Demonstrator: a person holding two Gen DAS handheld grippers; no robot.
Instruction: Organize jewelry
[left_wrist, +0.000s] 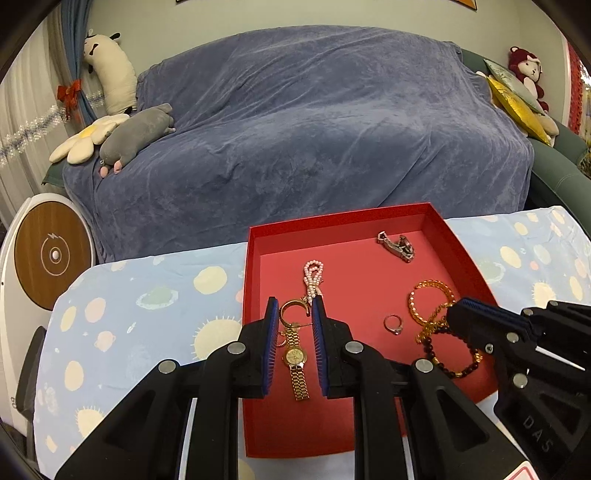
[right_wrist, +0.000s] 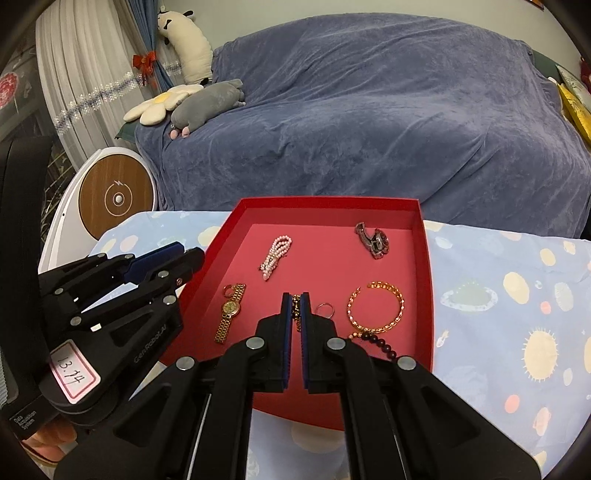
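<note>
- A sofa under a blue throw (left_wrist: 295, 122) stands behind a table spread with a pale planet-print cloth (left_wrist: 147, 317); on the cloth sits a shallow red tray (right_wrist: 424, 258).
- The jewelry lies in the tray, each piece apart: a gold watch (right_wrist: 229, 312), a pink pearl strand (right_wrist: 275, 254), a steel watch (right_wrist: 375, 238), a ring (right_wrist: 325, 309), a gold chain bracelet (right_wrist: 376, 306) and a dark bead bracelet (left_wrist: 452, 354).
- The right gripper (right_wrist: 294, 299) is closed; gold and dark links show between its pads, which seem to be part of the bead bracelet, though I cannot be sure.
- The left gripper (left_wrist: 293, 310) stands slightly apart over the gold watch, holding nothing.
- Risk: the bead bracelet lies against the chain bracelet, so a lift could drag both or tangle them.
</note>
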